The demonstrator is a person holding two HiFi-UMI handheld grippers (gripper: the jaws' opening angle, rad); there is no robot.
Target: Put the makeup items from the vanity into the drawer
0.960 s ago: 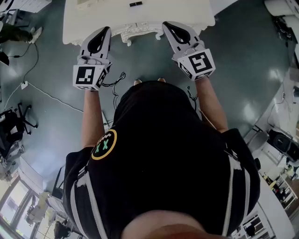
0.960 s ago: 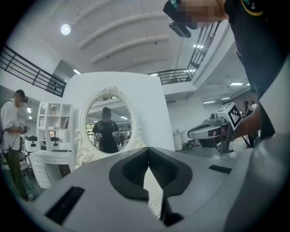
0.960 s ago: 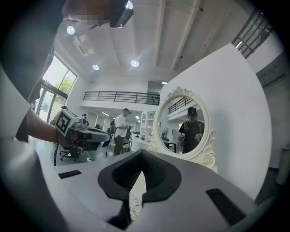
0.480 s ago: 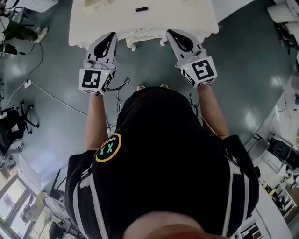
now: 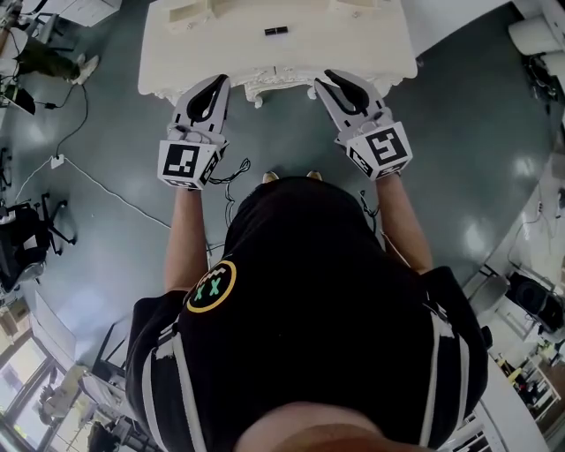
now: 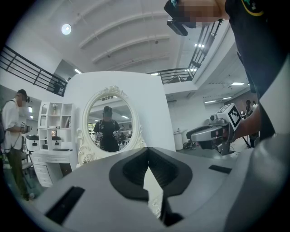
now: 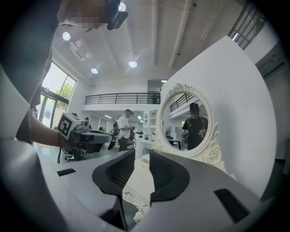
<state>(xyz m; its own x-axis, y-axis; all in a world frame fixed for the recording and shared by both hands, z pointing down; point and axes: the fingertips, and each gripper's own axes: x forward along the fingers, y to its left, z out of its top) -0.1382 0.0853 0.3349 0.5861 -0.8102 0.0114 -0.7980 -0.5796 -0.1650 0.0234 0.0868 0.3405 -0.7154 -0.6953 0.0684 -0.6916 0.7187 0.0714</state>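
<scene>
Head view, steeply down: the vanity (image 5: 177, 53) sits at the top of frame, its back cut off by the picture's edge, and both grippers are held level with their tips right at its front edge. The left gripper (image 5: 221, 79) is clenched, pads meeting at the tips with nothing in them. The right gripper (image 5: 330, 76) has just been opening: there's a narrow gap between its pads and nothing in that gap. The two are well apart, with the carved apron (image 5: 278, 81) between them. One small dark item (image 5: 275, 31) lies on the tabletop beyond both grippers, roughly midway between them and too small to say what it is. Pale shapes (image 5: 199, 11) at the back of the top are cut off. There's plenty of bare floor (image 5: 477, 132) to either side of the vanity, with cables (image 5: 97, 181) trailing across it on the left. The person's torso (image 5: 309, 309) fills the lower frame and hides the floor beneath. Both gripper views look past the jaws to an oval mirror (image 6: 108, 121) in a white carved frame with the person reflected in it, and the jaws block most of the tabletop.
</scene>
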